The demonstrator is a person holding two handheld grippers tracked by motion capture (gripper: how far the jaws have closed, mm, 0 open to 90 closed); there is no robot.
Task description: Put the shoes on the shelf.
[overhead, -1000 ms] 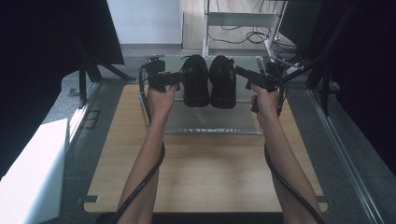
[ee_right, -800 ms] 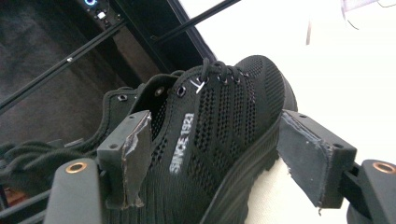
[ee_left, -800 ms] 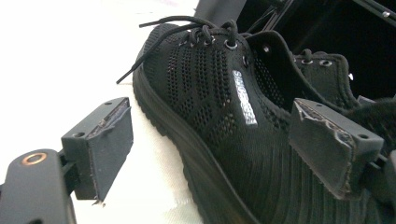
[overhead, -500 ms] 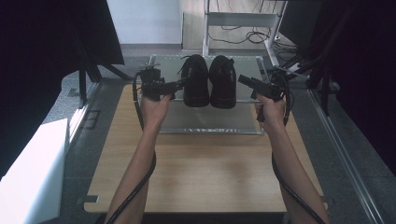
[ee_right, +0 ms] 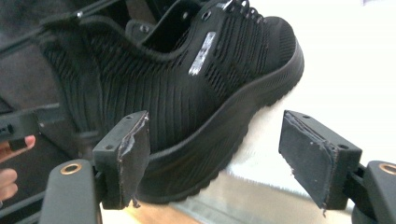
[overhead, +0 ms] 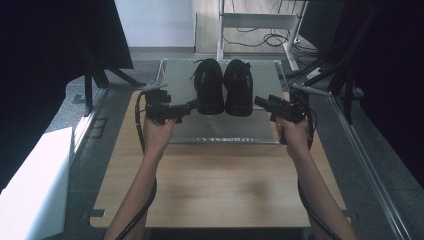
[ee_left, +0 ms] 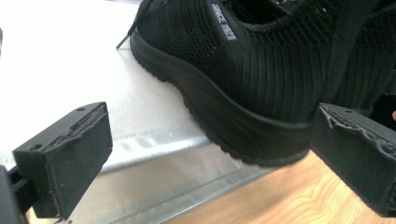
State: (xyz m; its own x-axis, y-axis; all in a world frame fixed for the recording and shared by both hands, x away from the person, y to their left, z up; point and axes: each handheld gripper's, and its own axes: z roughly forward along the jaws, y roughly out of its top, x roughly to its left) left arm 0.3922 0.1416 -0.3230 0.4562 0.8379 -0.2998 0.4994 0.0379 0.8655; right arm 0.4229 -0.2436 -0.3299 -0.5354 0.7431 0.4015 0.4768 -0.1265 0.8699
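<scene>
Two black mesh shoes, the left shoe (overhead: 209, 87) and the right shoe (overhead: 238, 87), stand side by side on a grey metal tray (overhead: 177, 80), toes pointing away. My left gripper (overhead: 189, 106) hovers just left of the left shoe's heel (ee_left: 261, 70). Its jaws have just been opening and stand wide, pads clear of the shoe. My right gripper (overhead: 261, 101) sits just right of the right shoe's heel (ee_right: 187, 84), open, with its pads (ee_right: 133, 144) apart from the sole.
The tray rests on the far part of a wooden table (overhead: 215, 185). A white desk frame with cables (overhead: 260, 22) stands behind it. Dark stands (overhead: 95, 75) flank the table on both sides, and a white panel (overhead: 35, 175) lies at the left.
Both grippers have pulled back from the shoes' sides toward the tray's near edge and slightly outward. The shoes have stayed in place.
</scene>
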